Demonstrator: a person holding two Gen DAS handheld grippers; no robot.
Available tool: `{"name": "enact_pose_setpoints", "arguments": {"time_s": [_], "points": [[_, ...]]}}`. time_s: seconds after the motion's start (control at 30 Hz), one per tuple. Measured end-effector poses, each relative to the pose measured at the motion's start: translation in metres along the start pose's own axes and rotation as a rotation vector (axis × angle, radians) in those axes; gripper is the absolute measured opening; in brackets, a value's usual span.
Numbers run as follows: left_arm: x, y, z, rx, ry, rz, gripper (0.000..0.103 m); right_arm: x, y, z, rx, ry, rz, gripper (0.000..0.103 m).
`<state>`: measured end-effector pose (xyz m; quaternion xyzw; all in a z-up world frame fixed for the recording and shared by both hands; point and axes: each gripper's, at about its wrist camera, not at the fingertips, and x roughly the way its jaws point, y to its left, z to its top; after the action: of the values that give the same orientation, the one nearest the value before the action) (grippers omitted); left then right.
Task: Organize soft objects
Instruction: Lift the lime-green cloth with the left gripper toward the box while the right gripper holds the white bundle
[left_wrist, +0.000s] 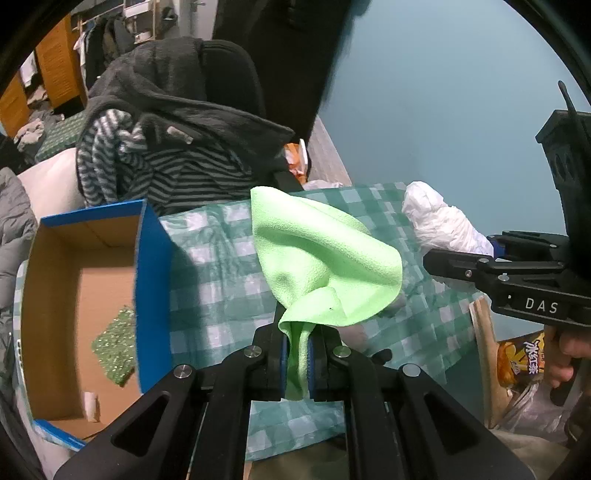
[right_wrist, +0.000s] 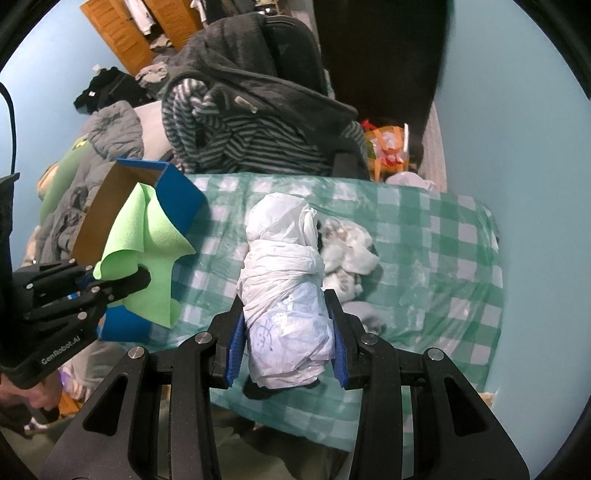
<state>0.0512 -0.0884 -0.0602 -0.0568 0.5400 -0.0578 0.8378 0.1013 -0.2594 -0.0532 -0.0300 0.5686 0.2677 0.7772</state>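
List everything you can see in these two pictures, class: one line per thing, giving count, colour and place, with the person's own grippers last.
Cloth: one, light green, hanging from the left gripper above the table.
Bag bundle: one, white plastic, lying on the table between the right gripper's fingers.
Box: one, blue outside, brown cardboard inside, open at the table's left edge.
Glittery piece: one, green, on the box floor.
Fluffy item: one, white, on the table beside the bundle.
Tablecloth: one, green and white check.
Clothes pile: dark grey and striped, on the chair behind.
Left gripper: black, closed on the cloth.
Right gripper: black with blue pads, open around the bundle.
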Motion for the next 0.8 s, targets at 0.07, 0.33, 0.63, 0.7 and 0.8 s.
{"name": "enact_pose_setpoints", "arguments": {"time_s": [0.07,0.33,0.63,0.7,0.8], "points": [[-0.003,0.006,0.000,-0.006,-0.005,0.007,0.008,0.001,0.008,0.004,-0.009,-0.002,0.004,0.038],[-0.020,0.035,-0.003,-0.043,-0.035,0.028,0.008,0.005,0.040,0.018,-0.055,-0.006,0.023,0.038],[-0.038,0.068,-0.011,-0.101,-0.058,0.051,0.008,0.013,0.078,0.033,-0.111,-0.005,0.051,0.038],[-0.041,0.075,-0.013,-0.110,-0.060,0.058,0.008,0.016,0.087,0.036,-0.124,-0.004,0.056,0.038],[-0.044,0.086,-0.016,-0.126,-0.062,0.068,0.008,0.019,0.100,0.041,-0.146,-0.003,0.065,0.038]]}}
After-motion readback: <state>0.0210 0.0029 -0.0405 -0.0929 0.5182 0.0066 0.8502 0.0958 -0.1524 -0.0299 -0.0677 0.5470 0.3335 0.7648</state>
